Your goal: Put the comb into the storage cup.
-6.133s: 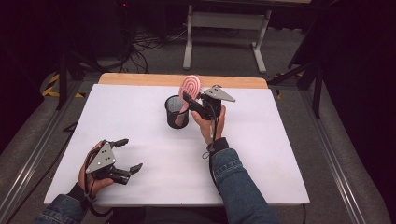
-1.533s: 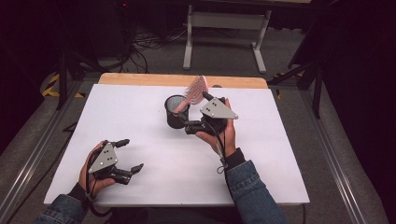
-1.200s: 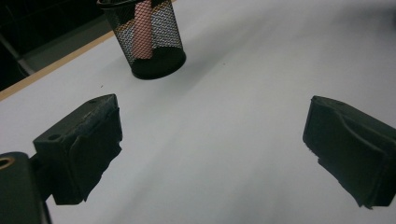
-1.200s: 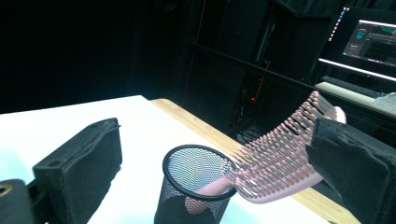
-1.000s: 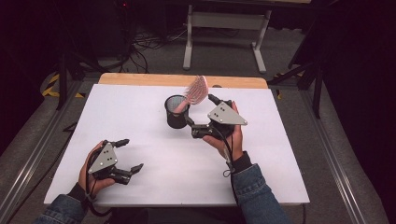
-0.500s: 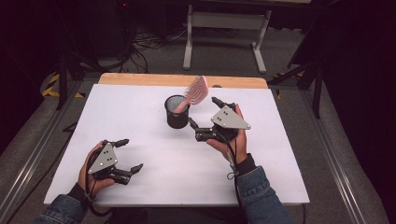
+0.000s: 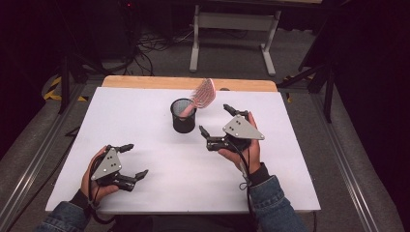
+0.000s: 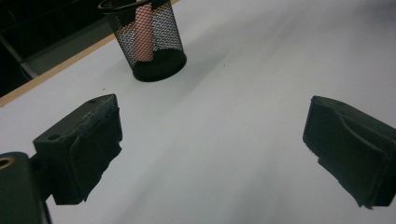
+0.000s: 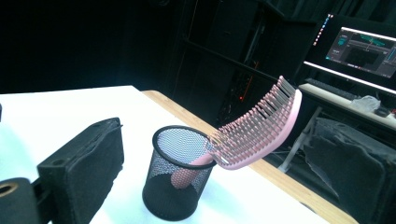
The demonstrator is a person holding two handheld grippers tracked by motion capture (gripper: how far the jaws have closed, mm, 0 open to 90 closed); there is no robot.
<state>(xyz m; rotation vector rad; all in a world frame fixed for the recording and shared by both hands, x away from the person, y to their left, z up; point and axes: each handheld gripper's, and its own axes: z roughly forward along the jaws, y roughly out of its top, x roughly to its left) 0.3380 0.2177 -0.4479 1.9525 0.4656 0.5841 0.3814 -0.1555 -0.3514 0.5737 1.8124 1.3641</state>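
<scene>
Two grippers sit over the white table (image 7: 290, 183), both with jaws spread and holding nothing. The right gripper (image 7: 215, 122) hovers just right of the black mesh cup (image 7: 183, 116), apart from it. A pink hairbrush (image 7: 202, 94) stands handle-down in that cup, its bristled head leaning out to the right. The left gripper (image 7: 134, 160) rests near the table's near left edge, well apart from the cup.

Even overhead light falls on the white surface (image 7: 145, 116), bright against dark surroundings. Shadows are soft and faint. The left gripper view looks slightly blurred, perhaps out of focus near its edges. A far monitor (image 9: 362, 49) glows.
</scene>
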